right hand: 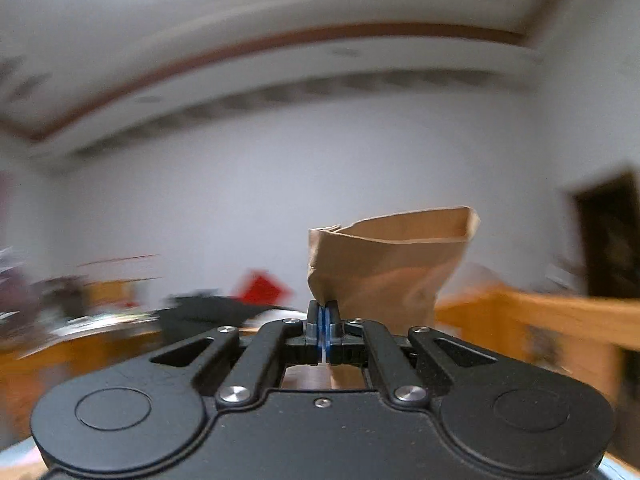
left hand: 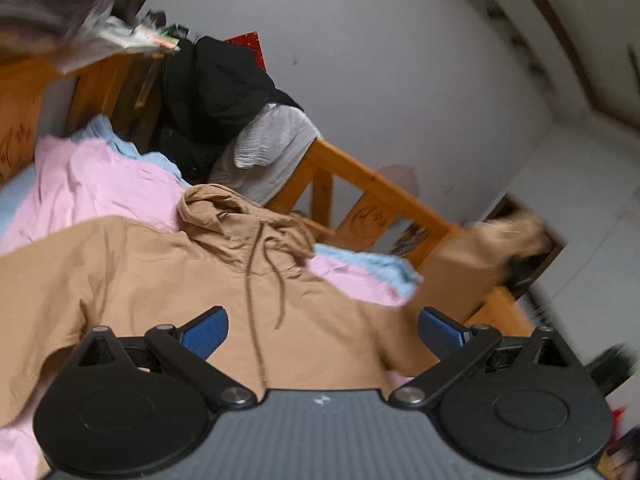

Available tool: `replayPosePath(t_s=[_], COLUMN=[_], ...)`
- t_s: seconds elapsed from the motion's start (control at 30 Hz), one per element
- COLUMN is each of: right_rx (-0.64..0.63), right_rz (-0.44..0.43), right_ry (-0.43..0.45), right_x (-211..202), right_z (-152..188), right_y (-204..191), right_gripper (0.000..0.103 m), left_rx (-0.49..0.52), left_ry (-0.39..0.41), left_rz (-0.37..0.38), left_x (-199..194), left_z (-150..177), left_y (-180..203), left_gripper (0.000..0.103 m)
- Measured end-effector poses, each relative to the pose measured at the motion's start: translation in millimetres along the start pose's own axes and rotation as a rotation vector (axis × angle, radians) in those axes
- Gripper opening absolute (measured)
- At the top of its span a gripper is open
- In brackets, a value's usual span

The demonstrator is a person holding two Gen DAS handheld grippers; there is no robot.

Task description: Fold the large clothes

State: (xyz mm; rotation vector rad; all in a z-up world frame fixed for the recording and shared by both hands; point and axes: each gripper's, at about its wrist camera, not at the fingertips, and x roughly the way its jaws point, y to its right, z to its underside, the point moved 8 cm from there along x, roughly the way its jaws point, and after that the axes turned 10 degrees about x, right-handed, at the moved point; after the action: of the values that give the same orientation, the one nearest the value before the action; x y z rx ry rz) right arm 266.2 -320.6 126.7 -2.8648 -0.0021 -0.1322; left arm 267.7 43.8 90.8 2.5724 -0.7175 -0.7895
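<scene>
A tan hoodie [left hand: 160,280] lies spread on the bed, front up, hood [left hand: 224,208] toward the footboard and drawstrings trailing down its chest. My left gripper [left hand: 322,330] is open and empty, hovering just above the hoodie's chest. One sleeve is lifted off to the right, its tan cuff [left hand: 508,236] held up in the air. In the right wrist view my right gripper [right hand: 323,312] is shut on that sleeve cuff [right hand: 392,264], which stands up above the fingertips.
Pink bedding [left hand: 100,176] and a light blue blanket [left hand: 372,264] cover the bed under the hoodie. Black and grey clothes [left hand: 216,96] hang over the wooden bed frame [left hand: 360,184]. A dark doorway [right hand: 612,232] is at the right.
</scene>
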Motion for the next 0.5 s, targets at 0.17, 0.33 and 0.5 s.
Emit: replayPosePath(t_s=[0.17,0.33,0.5], right_rx=[-0.094,-0.225,-0.361], right_rz=[-0.315,-0.444,-0.515], right_ry=[-0.208,-0.492,-0.658], right_x=[18,-7,-48], right_z=[89,208,270], right_y=[-118,-171,-177], right_gripper=[0.000,0.000,0.001], left_rx=[-0.066,-0.101,-0.182], left_ry=[0.042,-0.081,-0.237], left_rz=[-0.023,-0.123,-0.172], left_x=[-19,-5,33], left_z=[-5,30,79], left_y=[-43,-93,-134], left_gripper=[0.102,0.102,0.102])
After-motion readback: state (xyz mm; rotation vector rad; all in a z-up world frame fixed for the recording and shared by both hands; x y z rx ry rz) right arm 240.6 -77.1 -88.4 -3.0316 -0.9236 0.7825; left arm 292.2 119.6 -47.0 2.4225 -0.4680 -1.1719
